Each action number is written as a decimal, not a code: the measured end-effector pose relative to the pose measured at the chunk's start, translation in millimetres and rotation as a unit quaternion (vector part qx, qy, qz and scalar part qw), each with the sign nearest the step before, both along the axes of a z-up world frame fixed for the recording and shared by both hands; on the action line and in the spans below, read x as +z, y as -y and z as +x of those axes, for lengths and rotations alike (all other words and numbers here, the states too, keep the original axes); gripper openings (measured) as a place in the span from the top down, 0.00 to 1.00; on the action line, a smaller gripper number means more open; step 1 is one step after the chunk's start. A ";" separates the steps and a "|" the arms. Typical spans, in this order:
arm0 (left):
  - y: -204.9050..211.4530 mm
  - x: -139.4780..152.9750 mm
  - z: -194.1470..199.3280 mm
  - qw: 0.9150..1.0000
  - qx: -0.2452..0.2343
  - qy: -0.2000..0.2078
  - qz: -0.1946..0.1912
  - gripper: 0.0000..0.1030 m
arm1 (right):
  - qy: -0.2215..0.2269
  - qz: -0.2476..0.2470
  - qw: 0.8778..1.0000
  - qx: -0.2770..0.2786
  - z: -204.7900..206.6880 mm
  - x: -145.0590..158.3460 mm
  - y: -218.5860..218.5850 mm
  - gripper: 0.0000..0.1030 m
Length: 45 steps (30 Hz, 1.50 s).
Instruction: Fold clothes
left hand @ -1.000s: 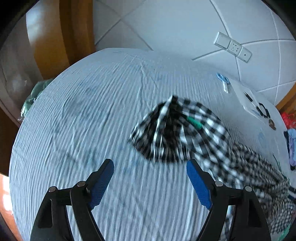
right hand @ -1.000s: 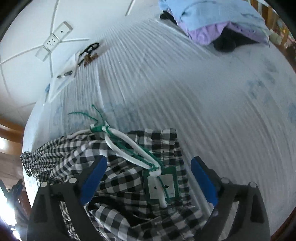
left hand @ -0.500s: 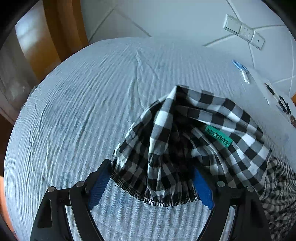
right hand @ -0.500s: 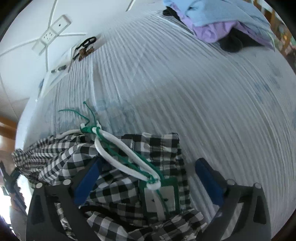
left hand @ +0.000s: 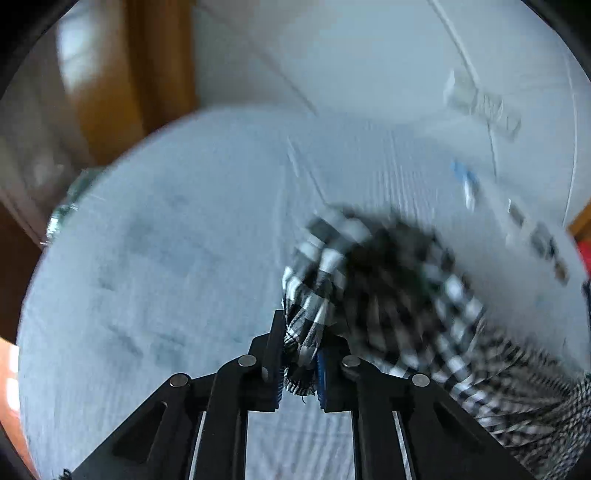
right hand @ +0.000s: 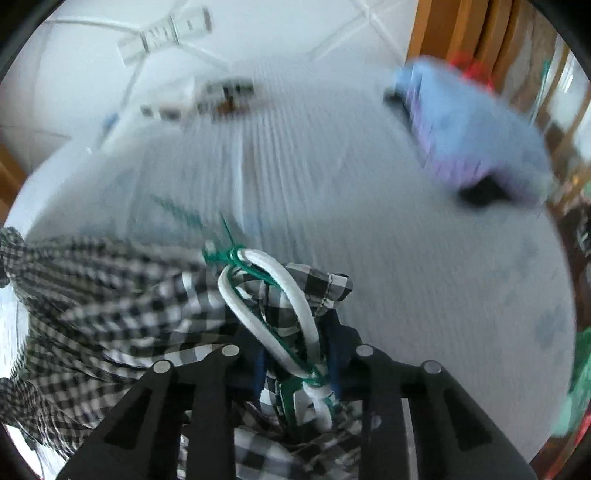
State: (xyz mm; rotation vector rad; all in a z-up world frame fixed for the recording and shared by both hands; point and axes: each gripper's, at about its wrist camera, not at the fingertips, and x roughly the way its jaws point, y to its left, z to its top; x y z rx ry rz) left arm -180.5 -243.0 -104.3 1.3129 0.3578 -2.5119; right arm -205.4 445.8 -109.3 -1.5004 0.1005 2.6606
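Observation:
A black-and-white checked garment (left hand: 388,291) lies bunched on the pale blue striped bed sheet (left hand: 177,251). My left gripper (left hand: 301,363) is shut on its frayed hem, and the cloth trails off to the right. In the right wrist view the same checked garment (right hand: 110,306) spreads to the left. My right gripper (right hand: 295,365) is shut on a bunched part of it, together with a white cord loop (right hand: 295,291) and a green tag string (right hand: 229,254). Both views are blurred by motion.
A pile of light blue and purple clothes (right hand: 472,129) lies at the far right of the bed. Small items, among them scissors (left hand: 465,181), sit near the white wall with its sockets (right hand: 166,33). Wooden frames (left hand: 147,62) stand at the sides.
Both grippers were open around the checked cloth and have now shut on it. The cloth is bunched between the fingers, and both views have swung and blurred.

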 end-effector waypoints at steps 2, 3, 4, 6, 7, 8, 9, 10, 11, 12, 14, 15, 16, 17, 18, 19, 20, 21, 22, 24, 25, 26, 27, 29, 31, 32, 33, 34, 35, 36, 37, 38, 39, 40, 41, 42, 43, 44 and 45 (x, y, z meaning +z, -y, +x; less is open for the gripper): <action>19.7 38.6 24.8 0.999 0.016 -0.035 -0.015 0.87 | -0.042 0.009 0.999 0.004 5.4 28.4 -0.2 0.76; 27.4 53.9 34.3 0.999 0.019 -0.046 -0.021 0.87 | -0.063 0.013 0.998 0.006 8.1 42.6 -0.3 0.76; 34.6 68.0 43.4 0.998 0.023 -0.055 -0.026 0.87 | -0.082 0.011 0.997 0.007 10.3 56.7 -2.0 0.76; 48.9 96.3 63.8 0.996 0.033 -0.070 -0.043 0.87 | -0.108 0.001 0.994 0.003 11.1 77.1 -8.5 0.76; 54.1 105.6 69.9 0.995 0.037 -0.074 -0.050 0.87 | -0.120 -0.004 0.993 0.000 11.2 86.4 -11.8 0.76; 60.1 114.9 75.7 0.995 0.040 -0.079 -0.054 0.87 | -0.132 -0.009 0.991 -0.003 11.3 95.7 -15.1 0.76; 66.5 121.4 79.2 0.994 0.042 -0.081 -0.053 0.87 | -0.132 -0.014 0.991 -0.004 6.5 95.1 -16.3 0.76; 72.8 121.6 77.0 0.995 0.043 -0.075 -0.044 0.87 | -0.125 -0.018 0.992 -0.005 -1.5 88.3 -16.0 0.76; 81.3 119.1 70.4 0.996 0.046 -0.063 -0.030 0.87 | -0.118 -0.023 0.993 -0.005 -9.5 81.5 -15.7 0.76; 88.4 114.9 63.3 0.997 0.047 -0.052 -0.020 0.87 | -0.110 -0.028 0.993 -0.006 -17.4 74.7 -15.4 0.76; 99.9 93.3 41.1 0.998 0.051 -0.026 -0.001 0.85 | -0.096 -0.038 0.995 -0.007 -33.4 61.1 -14.9 0.76; 106.1 80.8 28.6 0.998 0.053 -0.012 0.010 0.83 | -0.089 -0.043 0.995 -0.008 -41.3 54.3 -14.6 0.76; 111.6 66.3 15.6 0.998 0.060 0.004 0.022 0.81 | -0.081 -0.048 0.996 -0.008 -49.3 47.5 -14.3 0.76; 116.2 49.0 1.8 0.996 0.071 0.023 0.039 0.72 | -0.074 -0.053 0.996 -0.009 -57.3 40.7 -14.0 0.72; 119.8 35.1 -8.5 0.995 0.081 0.037 0.049 0.63 | -0.067 -0.058 0.996 -0.010 -65.2 33.8 -13.8 0.67; 121.6 26.6 -13.6 0.994 0.088 0.045 0.052 0.41 | -0.059 -0.062 0.996 -0.010 -73.2 27.0 -13.5 0.50; 121.7 19.3 -17.5 0.993 0.093 0.049 0.053 0.23 | -0.052 -0.067 0.996 -0.011 -81.2 20.2 -13.2 0.34; 118.8 15.2 -18.9 0.993 0.092 0.048 0.048 0.21 | -0.045 -0.072 0.996 -0.011 -89.1 13.4 -12.9 0.27; 115.6 13.9 -18.5 0.994 0.087 0.049 0.043 0.21 | -0.037 -0.077 0.996 -0.012 -97.1 6.6 -12.7 0.21; 103.6 12.5 -16.8 0.996 0.063 0.053 0.025 0.21 | -0.032 -0.082 0.996 -0.010 -97.0 2.7 -15.2 0.21; 99.5 12.1 -15.0 0.997 0.055 0.055 0.018 0.21 | -0.030 -0.084 0.996 -0.009 -95.0 1.9 -16.8 0.21; 94.3 11.7 -12.7 0.997 0.043 0.055 0.011 0.21 | -0.028 -0.086 0.996 -0.008 -93.1 1.1 -18.5 0.21; 88.4 11.3 -10.0 0.998 0.031 0.054 0.008 0.21 | -0.025 -0.087 0.996 -0.007 -91.6 0.7 -20.2 0.21; 77.6 11.5 -4.5 0.999 0.014 0.051 0.005 0.21 | -0.019 -0.095 0.995 -0.006 -85.7 -0.7 -21.3 0.21; 67.2 10.5 6.2 0.999 0.003 0.049 -0.002 0.21 | -0.014 -0.104 0.994 -0.005 -78.0 -2.7 -20.2 0.21; 63.0 9.6 11.3 0.999 0.000 0.050 -0.003 0.21 | -0.011 -0.108 0.994 -0.004 -74.1 -3.8 -19.2 0.21; 59.4 8.7 16.2 0.999 -0.002 0.052 -0.001 0.21 | -0.006 -0.110 0.994 -0.006 -69.0 -6.5 -19.7 0.21; 55.9 7.8 24.7 0.998 -0.004 0.056 0.005 0.21 | 0.001 -0.110 0.994 -0.011 -63.1 -10.2 -21.2 0.21; 52.7 7.0 34.4 0.998 -0.007 0.058 0.013 0.21 | 0.008 -0.111 0.994 -0.016 -57.3 -13.8 -22.7 0.21; 49.3 6.4 43.3 0.998 -0.011 0.059 0.019 0.21 | 0.015 -0.112 0.993 -0.020 -51.4 -17.5 -24.1 0.21; 45.0 5.9 52.5 0.998 -0.017 0.061 0.025 0.21 | 0.021 -0.112 0.993 -0.025 -45.5 -21.2 -25.6 0.21; 40.0 5.2 63.5 0.997 -0.024 0.064 0.032 0.21 | 0.028 -0.113 0.993 -0.029 -38.3 -24.9 -27.8 0.21; 35.1 4.4 74.5 0.997 -0.031 0.066 0.039 0.21 | 0.034 -0.114 0.992 -0.033 -30.2 -28.7 -30.5 0.21; 30.8 3.3 84.7 0.996 -0.037 0.070 0.046 0.21 | 0.041 -0.114 0.992 -0.036 -22.1 -32.4 -33.2 0.21; 27.1 1.3 96.2 0.995 -0.041 0.074 0.055 0.21 | 0.047 -0.115 0.991 -0.040 -14.1 -36.1 -35.9 0.21; 23.6 -0.9 109.4 0.994 -0.043 0.077 0.064 0.21 | 0.053 -0.115 0.991 -0.043 -6.0 -39.9 -38.6 0.21; 20.8 -2.9 119.3 0.994 -0.043 0.078 0.071 0.21 | 0.060 -0.116 0.990 -0.047 2.1 -43.6 -41.3 0.20; 18.1 -5.2 130.3 0.993 -0.044 0.081 0.077 0.21 | 0.066 -0.117 0.990 -0.050 10.1 -47.3 -44.0 0.20; 15.4 -7.8 141.7 0.992 -0.045 0.085 0.080 0.21 | 0.072 -0.117 0.989 -0.054 18.5 -51.6 -46.7 0.20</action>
